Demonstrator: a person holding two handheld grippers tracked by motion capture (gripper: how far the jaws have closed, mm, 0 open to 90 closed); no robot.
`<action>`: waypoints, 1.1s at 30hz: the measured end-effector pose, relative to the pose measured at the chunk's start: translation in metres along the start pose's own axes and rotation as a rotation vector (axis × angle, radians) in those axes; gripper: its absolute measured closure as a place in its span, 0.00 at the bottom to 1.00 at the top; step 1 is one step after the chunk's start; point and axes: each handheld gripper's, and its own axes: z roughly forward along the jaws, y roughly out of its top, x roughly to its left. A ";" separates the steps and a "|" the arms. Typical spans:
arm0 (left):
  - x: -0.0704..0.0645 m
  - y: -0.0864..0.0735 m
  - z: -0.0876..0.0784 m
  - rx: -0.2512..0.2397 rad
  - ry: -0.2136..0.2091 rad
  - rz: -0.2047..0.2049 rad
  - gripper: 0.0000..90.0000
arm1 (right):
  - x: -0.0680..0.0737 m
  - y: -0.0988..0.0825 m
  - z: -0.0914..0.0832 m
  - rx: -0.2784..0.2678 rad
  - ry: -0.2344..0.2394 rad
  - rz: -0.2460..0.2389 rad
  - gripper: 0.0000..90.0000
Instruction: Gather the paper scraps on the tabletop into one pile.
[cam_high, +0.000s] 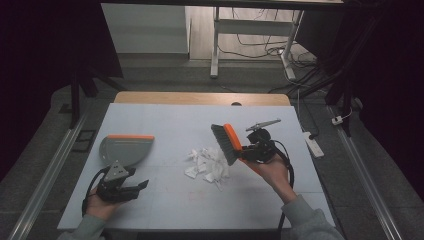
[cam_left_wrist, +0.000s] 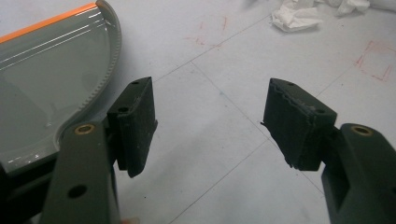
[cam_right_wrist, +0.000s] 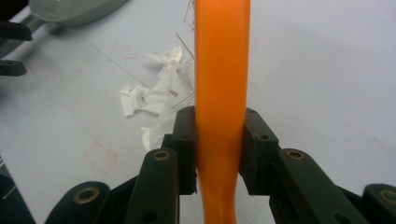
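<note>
A grey dustpan (cam_high: 124, 149) with an orange front edge lies on the white table at the left; its curved rim (cam_left_wrist: 108, 60) shows in the left gripper view. My left gripper (cam_high: 142, 185) sits just in front of it, open and empty, its pads (cam_left_wrist: 137, 123) wide apart. A pile of crumpled white paper scraps (cam_high: 209, 164) lies mid-table, also seen as scraps (cam_right_wrist: 154, 98). My right gripper (cam_high: 246, 151) is shut on the orange handle (cam_right_wrist: 219, 93) of a hand brush (cam_high: 227, 144), whose dark bristles stand at the pile's right side.
The white board (cam_high: 165, 200) covers a wooden table. Beyond the far edge stand a white desk frame (cam_high: 216, 45), loose cables and a power strip (cam_high: 313, 142) on the floor. Faint red marks (cam_left_wrist: 373, 60) are drawn on the board.
</note>
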 end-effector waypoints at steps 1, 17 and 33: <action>0.000 0.000 0.000 0.002 0.002 0.001 0.39 | 0.000 -0.001 -0.002 -0.004 0.005 0.000 0.79; -0.002 0.003 0.002 0.005 0.020 -0.005 0.39 | -0.032 -0.040 -0.012 -0.035 0.007 -0.023 0.79; -0.004 0.007 0.001 -0.009 0.030 -0.002 0.38 | -0.052 -0.098 -0.040 -0.133 -0.064 -0.068 0.79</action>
